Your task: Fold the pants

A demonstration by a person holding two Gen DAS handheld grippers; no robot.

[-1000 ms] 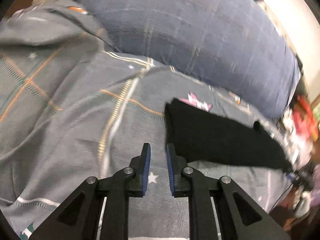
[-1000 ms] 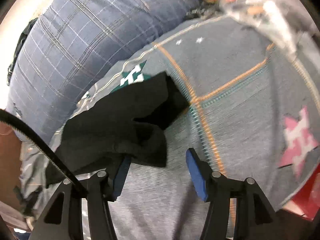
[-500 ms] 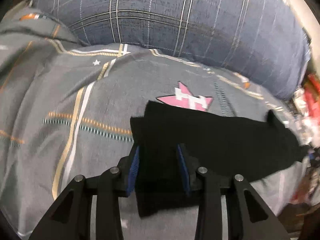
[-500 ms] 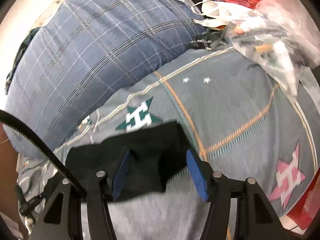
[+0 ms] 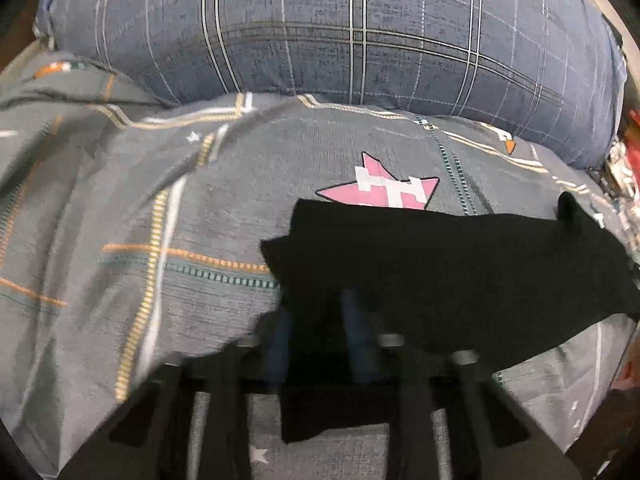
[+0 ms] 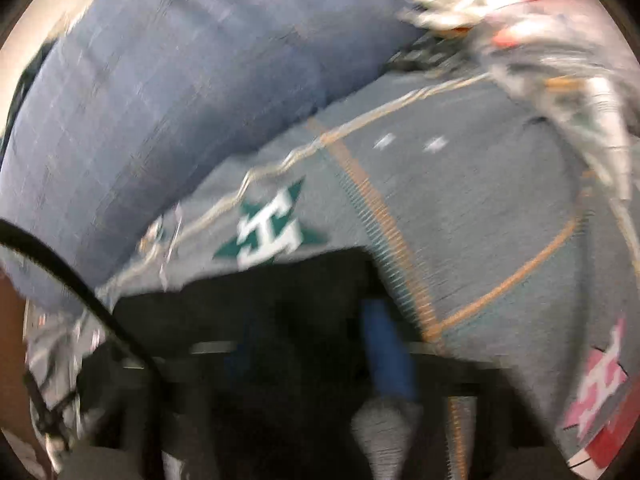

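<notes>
Black pants [image 5: 460, 264] lie stretched across a grey patterned bedspread [image 5: 160, 220], below a pink star print. My left gripper [image 5: 320, 332] has one end of the pants between its blue pads, with the jaws partly closed around the cloth. In the right wrist view the other end of the pants [image 6: 260, 312] lies between the pads of my right gripper [image 6: 312, 344], below a green star print. That view is blurred by motion. The black cloth hides much of both grippers' fingers.
A large blue plaid pillow [image 5: 360, 32] lies along the far side of the bed and shows in the right wrist view [image 6: 180, 80] too. Plastic bags and red clutter [image 6: 520, 20] sit at the bed's far right edge. A black cable [image 6: 80, 280] crosses the lower left.
Both grippers moved forward over the ends of the pants, so the cloth now sits between their pads. The left jaws opened wider, then narrowed on the cloth. The right view has become blurred.
</notes>
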